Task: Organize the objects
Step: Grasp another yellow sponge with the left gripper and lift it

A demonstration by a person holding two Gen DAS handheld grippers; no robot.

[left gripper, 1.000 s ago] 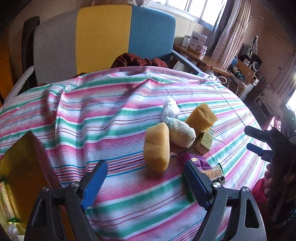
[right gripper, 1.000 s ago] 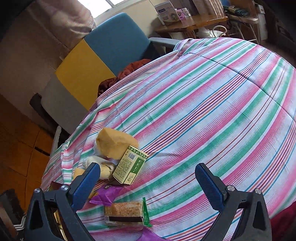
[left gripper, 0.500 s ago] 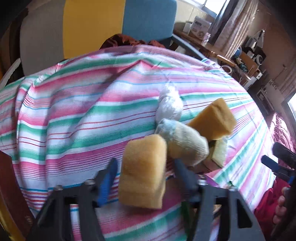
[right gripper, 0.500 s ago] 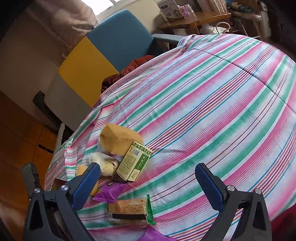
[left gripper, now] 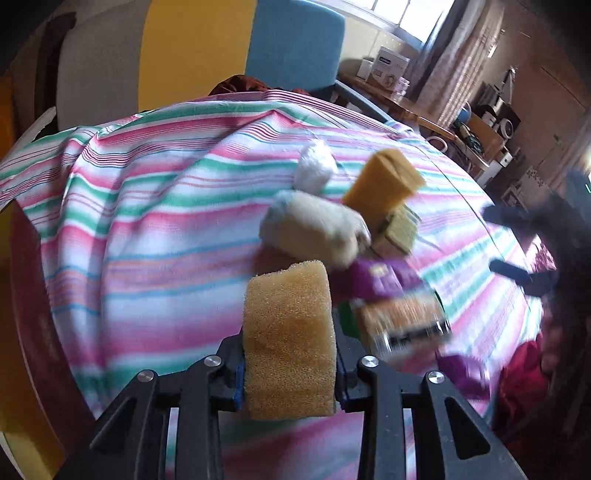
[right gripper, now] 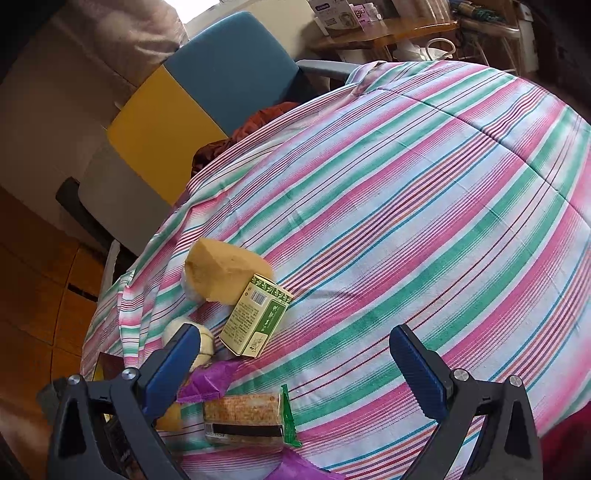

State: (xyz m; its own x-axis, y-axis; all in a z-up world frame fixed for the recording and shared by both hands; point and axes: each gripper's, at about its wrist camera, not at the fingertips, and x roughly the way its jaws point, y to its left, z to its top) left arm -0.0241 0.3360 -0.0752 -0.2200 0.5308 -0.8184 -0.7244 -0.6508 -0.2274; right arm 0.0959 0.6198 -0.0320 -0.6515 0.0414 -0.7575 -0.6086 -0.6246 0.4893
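Note:
My left gripper [left gripper: 290, 373] is shut on a yellow sponge [left gripper: 288, 332] and holds it over the striped tablecloth [left gripper: 166, 236]. Behind it lie a cream cloth roll [left gripper: 314, 232], a white bundle [left gripper: 314, 170], a second yellow sponge [left gripper: 384, 184], a green box [left gripper: 397, 232], a purple wrapper [left gripper: 380, 280] and a cracker packet [left gripper: 402, 321]. My right gripper [right gripper: 295, 365] is open and empty above the cloth, beside the green box [right gripper: 255, 317], the second sponge [right gripper: 221, 273] and the cracker packet [right gripper: 243, 417].
A yellow and blue chair [left gripper: 236, 51] stands behind the table. A wooden side table [right gripper: 380, 33] with boxes stands at the back. A dark red and yellow container edge [left gripper: 22, 295] shows at the left. The striped cloth [right gripper: 424, 221] stretches to the right.
My left gripper moved forward, closed on the near yellow sponge and lifted it. My right gripper stayed open and shifted slightly.

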